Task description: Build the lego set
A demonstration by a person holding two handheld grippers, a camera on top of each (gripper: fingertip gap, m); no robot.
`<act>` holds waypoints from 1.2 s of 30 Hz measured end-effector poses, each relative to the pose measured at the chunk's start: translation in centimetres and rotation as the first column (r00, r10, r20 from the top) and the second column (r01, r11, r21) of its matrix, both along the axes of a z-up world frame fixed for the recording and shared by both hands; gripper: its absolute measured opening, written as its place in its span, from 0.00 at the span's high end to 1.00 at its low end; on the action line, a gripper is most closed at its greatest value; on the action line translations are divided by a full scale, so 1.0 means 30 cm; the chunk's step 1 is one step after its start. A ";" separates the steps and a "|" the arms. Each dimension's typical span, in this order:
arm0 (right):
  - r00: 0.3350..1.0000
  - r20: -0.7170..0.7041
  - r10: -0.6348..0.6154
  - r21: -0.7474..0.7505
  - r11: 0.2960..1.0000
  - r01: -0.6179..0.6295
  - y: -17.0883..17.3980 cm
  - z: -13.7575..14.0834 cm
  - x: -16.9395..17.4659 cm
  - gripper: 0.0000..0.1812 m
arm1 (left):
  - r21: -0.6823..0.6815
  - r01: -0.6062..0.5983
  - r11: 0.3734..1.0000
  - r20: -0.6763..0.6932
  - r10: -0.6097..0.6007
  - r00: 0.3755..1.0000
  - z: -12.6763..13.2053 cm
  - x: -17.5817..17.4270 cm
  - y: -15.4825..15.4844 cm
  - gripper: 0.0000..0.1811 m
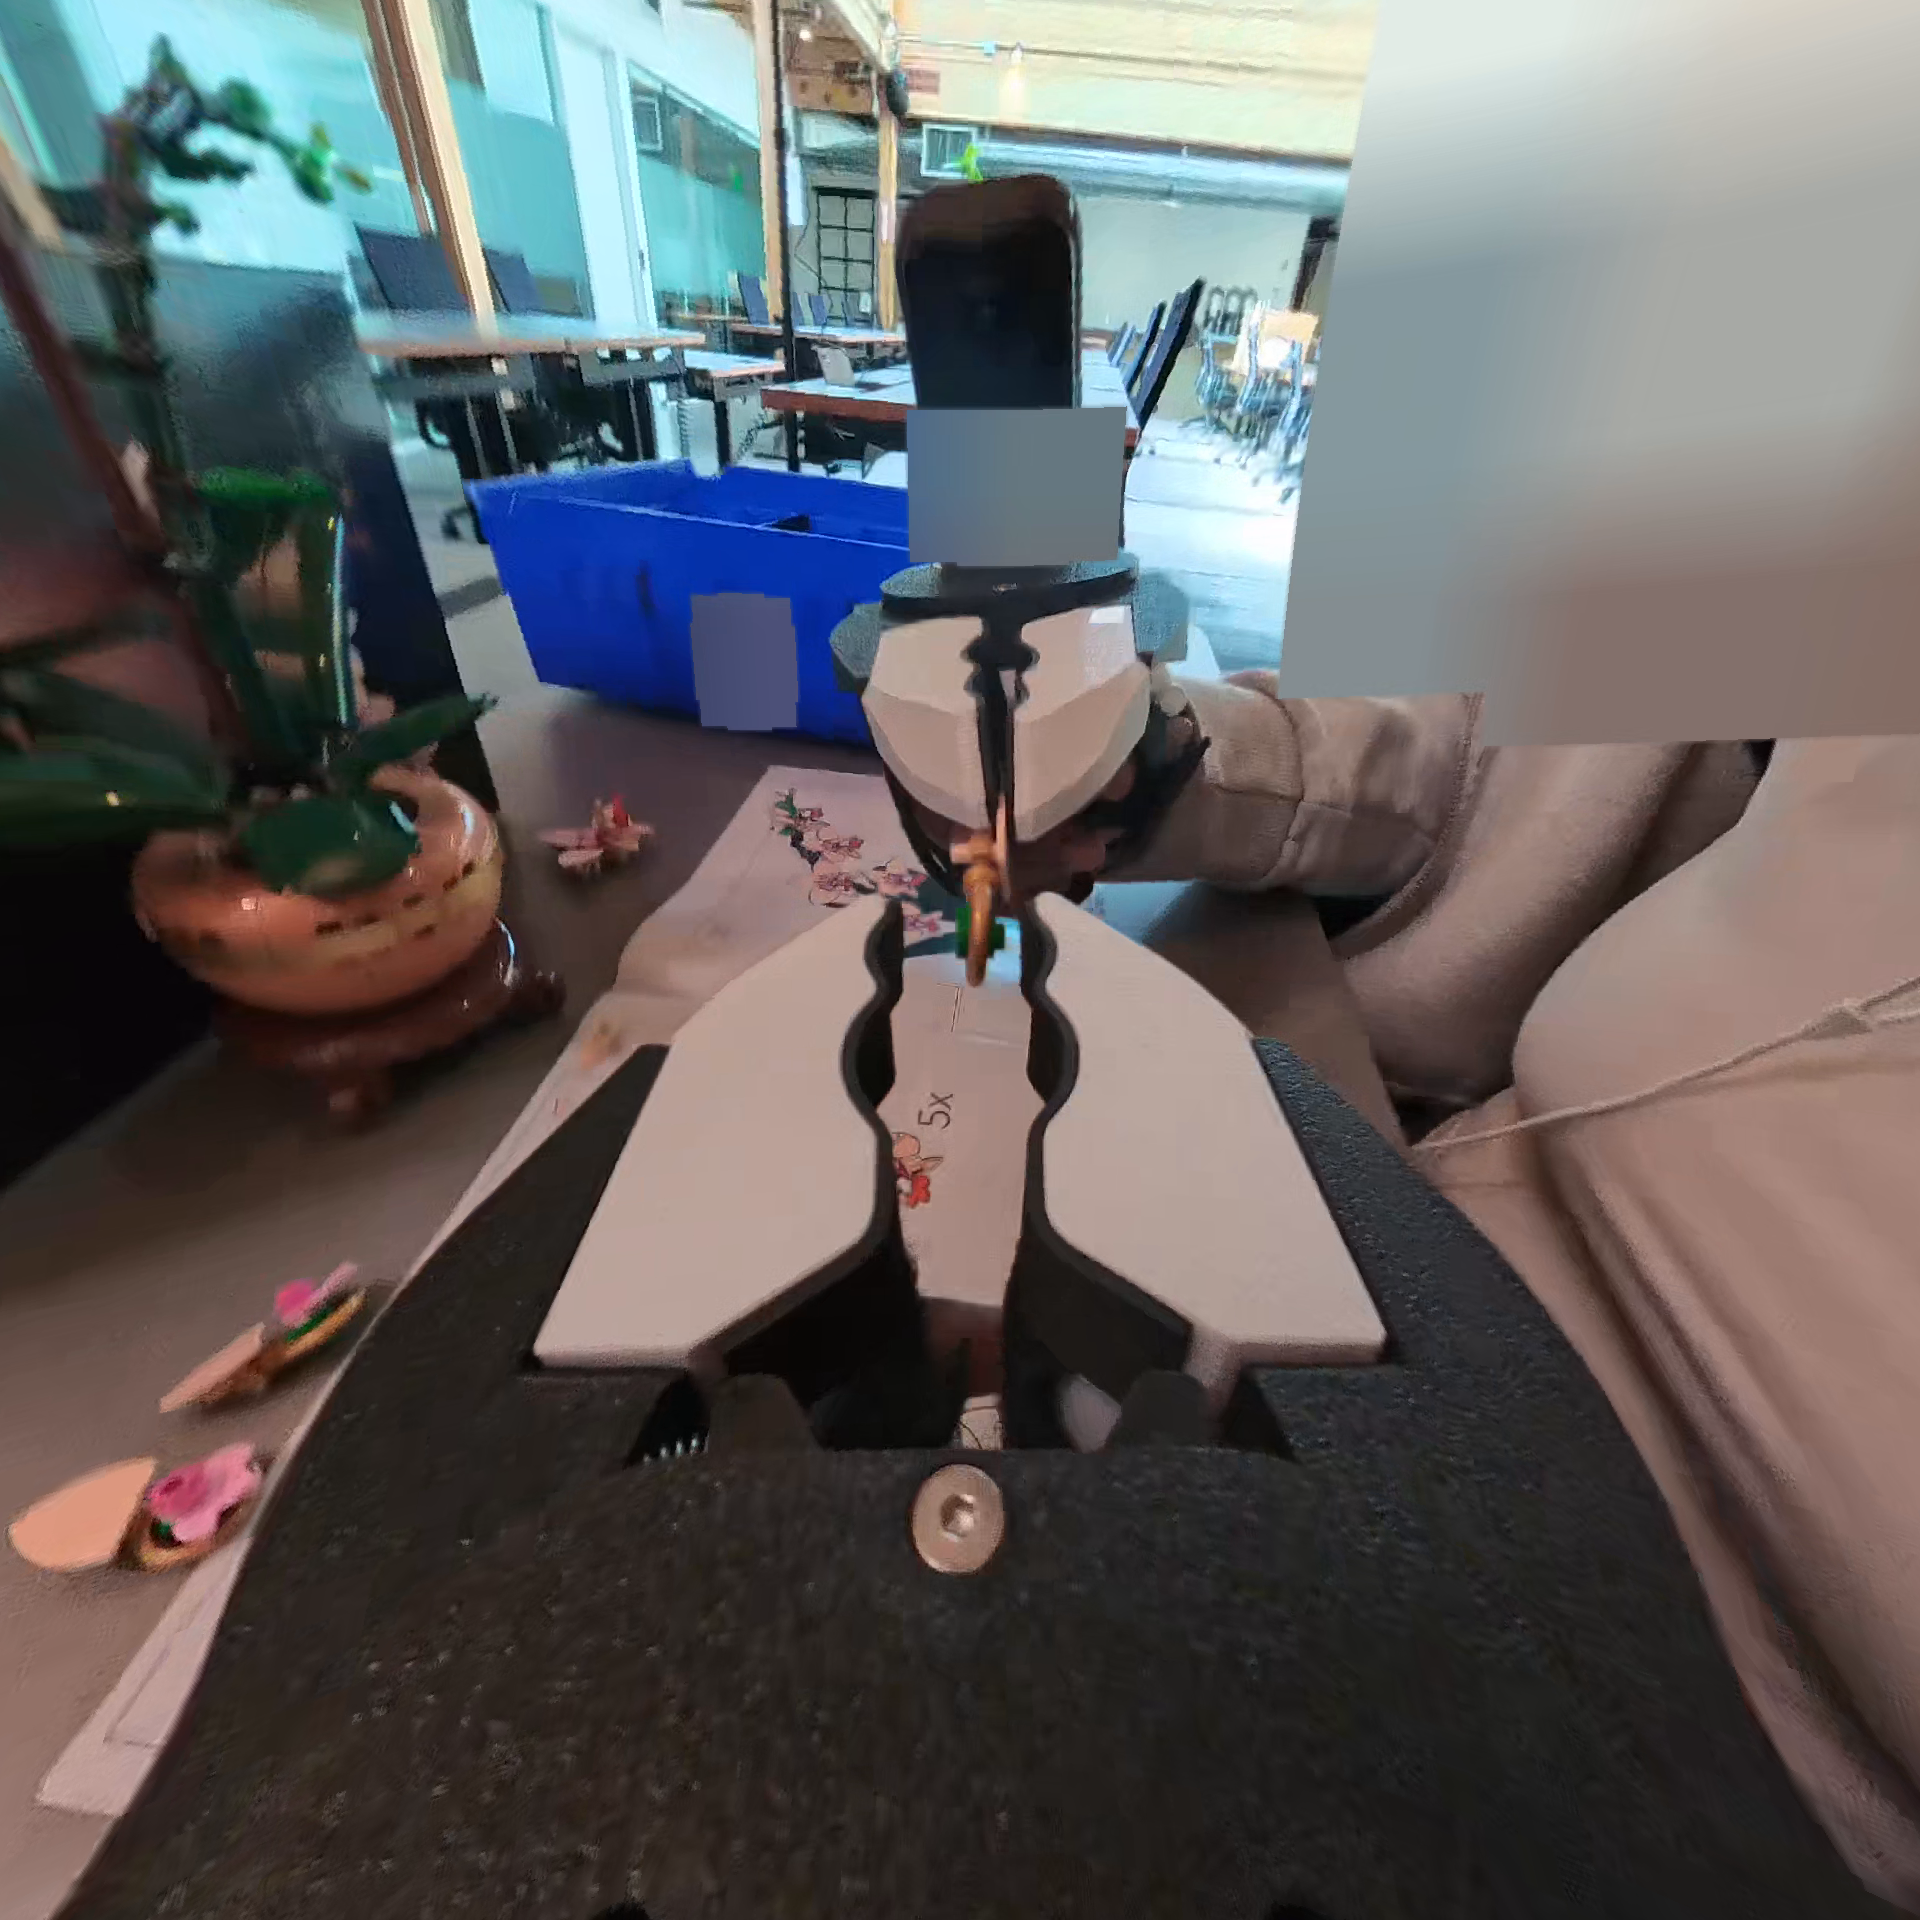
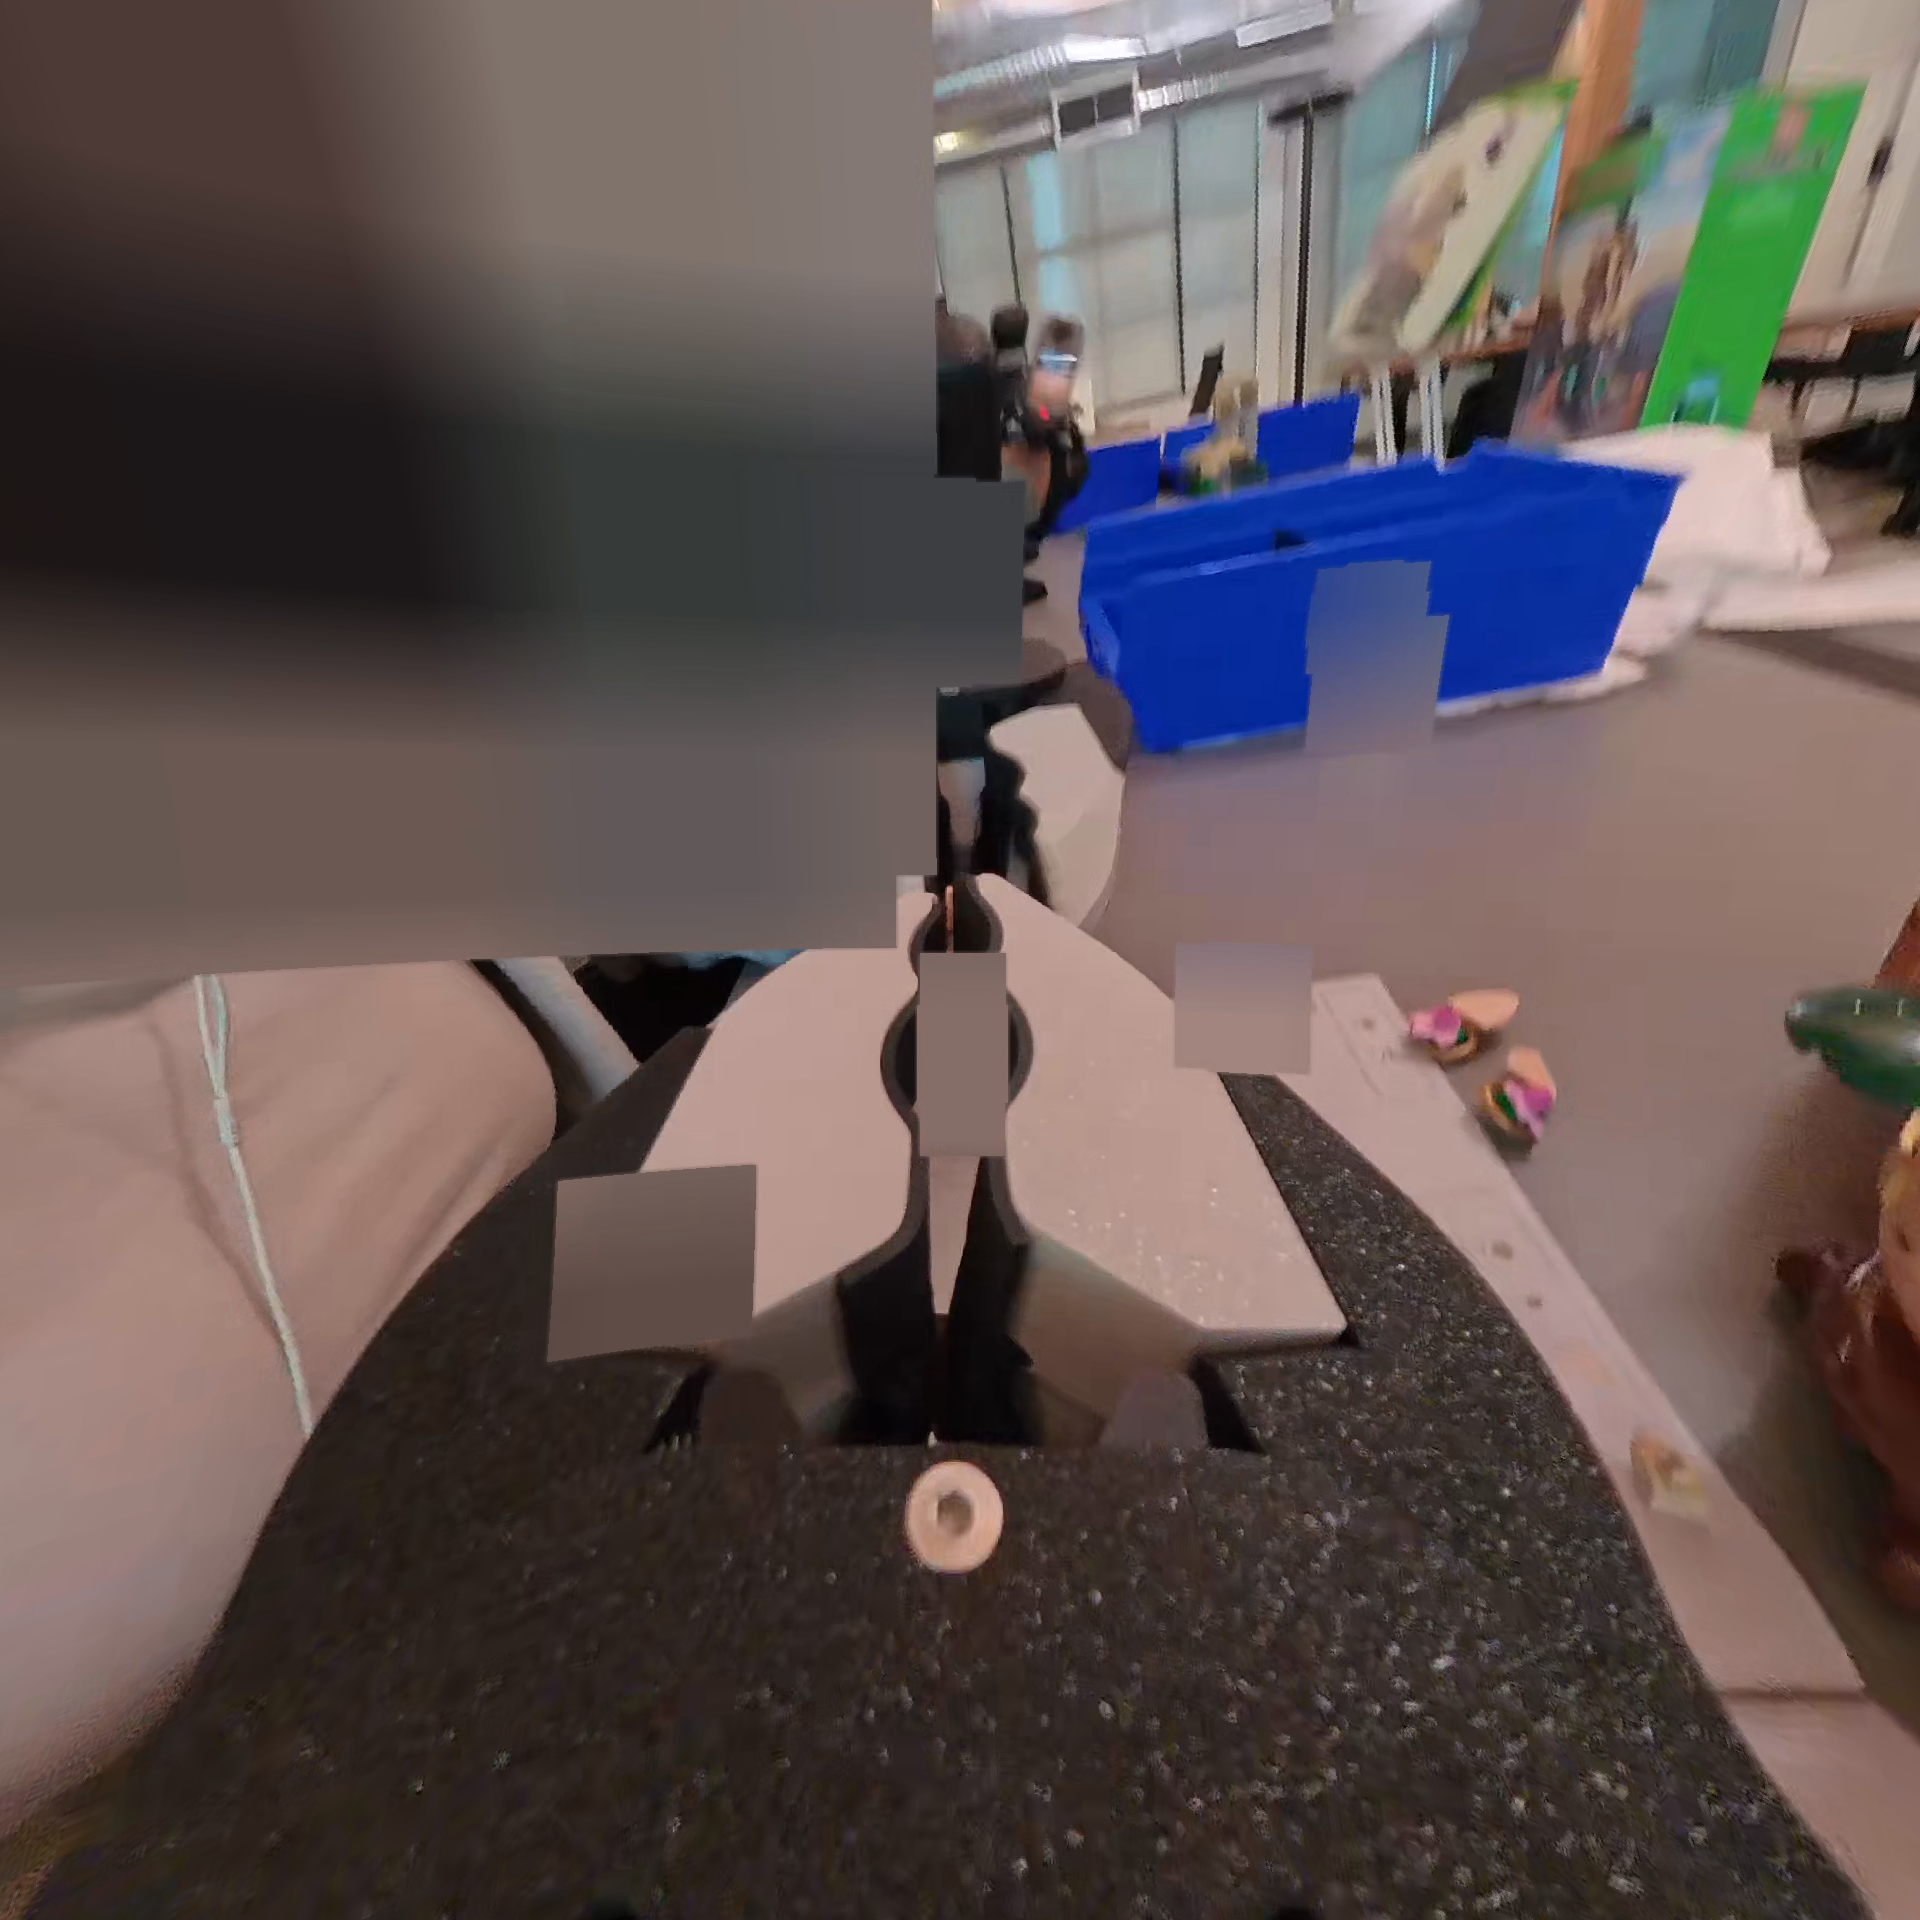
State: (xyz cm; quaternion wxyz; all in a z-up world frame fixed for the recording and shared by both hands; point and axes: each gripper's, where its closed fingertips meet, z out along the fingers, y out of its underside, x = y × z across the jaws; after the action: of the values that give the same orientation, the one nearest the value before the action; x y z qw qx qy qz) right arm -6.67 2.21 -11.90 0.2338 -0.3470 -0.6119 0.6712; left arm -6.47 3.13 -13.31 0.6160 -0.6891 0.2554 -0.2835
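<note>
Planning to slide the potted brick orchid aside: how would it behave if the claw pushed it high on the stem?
The potted brick orchid probably tips: its stem rises tall above a small footed base. Brick-built leaves may well snap off. Pushing the pot's rounded wall low down seems safer.

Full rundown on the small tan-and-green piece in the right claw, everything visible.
The small tan curved piece with a green element looks like glossy plastic: a pinkish stud end on top, an amber hook-like body below, a green bit at its middle. It hangs roughly upright, pinched at the top by the right claw, just ahead of the open left claw, above the printed instruction booklet. In the right wrist view only a thin pink sliver shows.
</note>
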 end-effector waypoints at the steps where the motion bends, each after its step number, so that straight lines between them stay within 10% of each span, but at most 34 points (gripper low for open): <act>1: 0.999 -0.040 0.000 0.014 1.000 0.000 -0.009 0.015 0.009 0.99 | 0.036 -0.001 0.999 -0.046 0.003 0.999 -0.002 0.016 -0.007 0.90; 16: 0.979 -0.179 -0.101 0.418 0.892 0.168 -0.051 -0.014 0.069 0.94 | 0.281 -0.005 0.960 -0.372 0.114 0.921 -0.003 0.076 -0.058 0.96; 36: 0.994 -0.091 0.059 0.594 0.804 0.007 -0.102 -0.123 0.092 0.94 | 0.160 0.138 0.977 -0.559 -0.025 0.829 -0.110 0.103 -0.102 0.96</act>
State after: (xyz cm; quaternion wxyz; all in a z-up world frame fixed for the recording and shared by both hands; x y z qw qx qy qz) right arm -3.91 -0.84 -15.60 0.3531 -0.2124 -0.7826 0.4667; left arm -3.38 0.08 -16.60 0.5668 -0.6668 0.4785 -0.0716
